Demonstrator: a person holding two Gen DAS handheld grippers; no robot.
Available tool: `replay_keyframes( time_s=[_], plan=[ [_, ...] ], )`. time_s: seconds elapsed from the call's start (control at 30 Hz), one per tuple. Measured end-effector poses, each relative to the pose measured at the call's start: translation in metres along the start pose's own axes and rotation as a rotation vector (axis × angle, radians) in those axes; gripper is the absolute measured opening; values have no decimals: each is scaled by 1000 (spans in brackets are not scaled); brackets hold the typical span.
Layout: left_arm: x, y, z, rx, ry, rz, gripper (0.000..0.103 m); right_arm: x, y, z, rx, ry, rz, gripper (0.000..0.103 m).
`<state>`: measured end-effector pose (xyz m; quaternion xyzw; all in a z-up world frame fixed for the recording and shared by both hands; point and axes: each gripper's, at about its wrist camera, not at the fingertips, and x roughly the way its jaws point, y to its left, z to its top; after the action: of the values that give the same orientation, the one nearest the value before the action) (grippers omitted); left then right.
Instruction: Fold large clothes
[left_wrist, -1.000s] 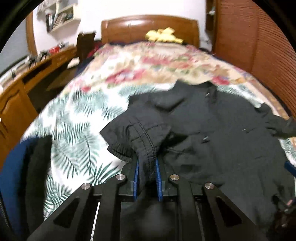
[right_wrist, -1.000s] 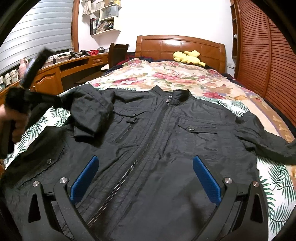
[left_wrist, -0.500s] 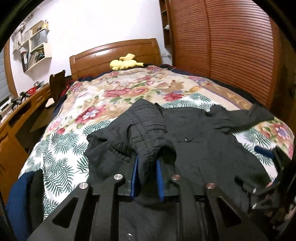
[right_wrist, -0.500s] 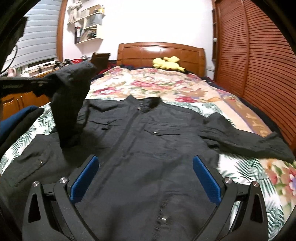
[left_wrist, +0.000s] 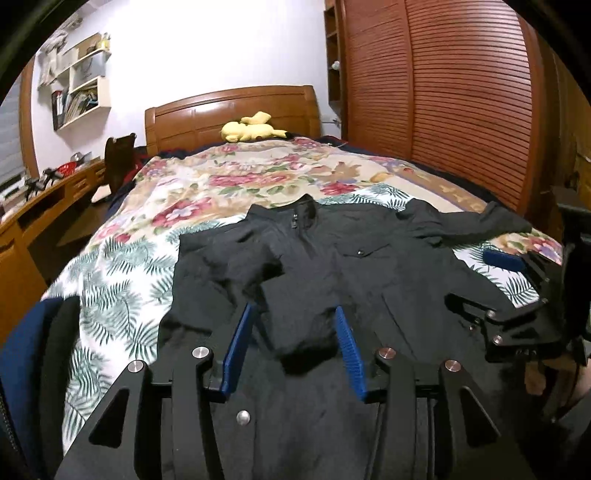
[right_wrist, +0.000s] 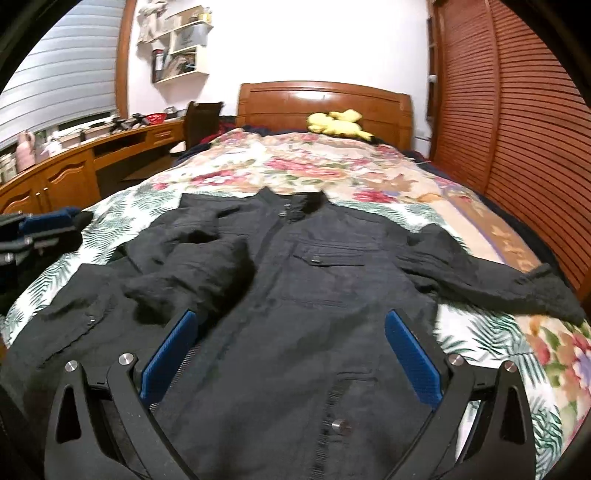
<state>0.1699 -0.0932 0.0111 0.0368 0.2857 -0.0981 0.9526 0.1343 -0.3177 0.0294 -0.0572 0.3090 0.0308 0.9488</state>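
A black jacket (left_wrist: 362, 273) lies front-up on the bed, collar toward the headboard; it also shows in the right wrist view (right_wrist: 314, 295). Its left sleeve (left_wrist: 280, 295) lies folded across the chest, cuff between my open left gripper's (left_wrist: 295, 343) blue pads. The sleeve also shows in the right wrist view (right_wrist: 192, 273). The other sleeve (right_wrist: 498, 284) stretches out to the right. My right gripper (right_wrist: 291, 354) is open and empty over the jacket's lower front, and appears at the right of the left wrist view (left_wrist: 517, 295).
The bed has a floral and palm-leaf cover (left_wrist: 122, 280) and a wooden headboard (left_wrist: 229, 114) with a yellow plush toy (left_wrist: 251, 127). A wooden desk (right_wrist: 74, 170) runs along the left. Slatted wardrobe doors (left_wrist: 443, 92) stand right. Dark blue and black clothes (left_wrist: 33, 362) lie at the near left.
My left gripper carried the left sleeve across the jacket's chest, opened and let it go. The sleeve now lies on the jacket. The right gripper stayed open.
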Motion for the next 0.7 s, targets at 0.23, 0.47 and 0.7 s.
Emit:
replay_keyframes(
  time_s=[0.23, 0.47, 0.7],
  plan=[
    [-18, 23, -30, -67, 0, -1, 48, 23, 38, 5, -33, 33, 130, 88],
    [-40, 37, -47, -80, 1, 21, 48, 73, 90, 7, -142, 92, 219, 80],
    [-49, 49, -54, -94, 21, 28, 48, 110, 116, 2, -203, 157, 224, 75]
  ],
)
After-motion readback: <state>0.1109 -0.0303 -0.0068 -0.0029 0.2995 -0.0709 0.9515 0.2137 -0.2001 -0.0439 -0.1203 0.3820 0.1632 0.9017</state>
